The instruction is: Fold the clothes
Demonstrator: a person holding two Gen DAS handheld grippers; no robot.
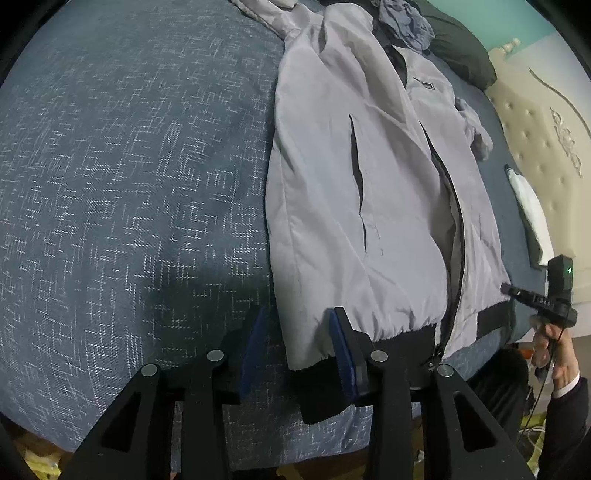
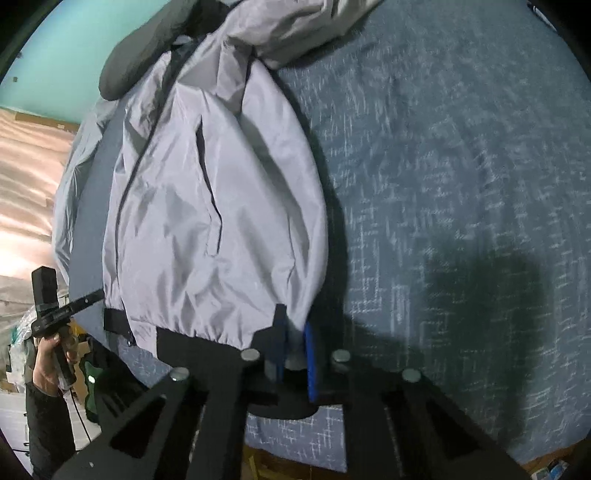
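Now, your pale grey zip-front nylon jacket (image 1: 354, 192) lies face up on the dark blue cross-hatched bedspread (image 1: 129, 177), its black elastic hem at the near edge of the bed and its collar at the far end. It looks light, soft and rather slick — thin shell fabric of this kind is likely to slide over itself and puff with air, so take it by the hem corners, where the black band gives firmer purchase than the body panels. Your left gripper (image 1: 295, 347) stands spread, its blue pads on either side of one hem corner and not pressing it. Your right gripper (image 2: 295, 332) is nearly closed, pinching a fold of grey cloth at the opposite hem corner just above the black band. Further clothes — a crumpled blue-grey garment (image 1: 406, 26) and a dark pillow-like bundle (image 1: 461, 55) — sit at the far end near the collar. A cream tufted headboard (image 1: 535, 147) runs along one side, against a turquoise wall (image 2: 74, 44).
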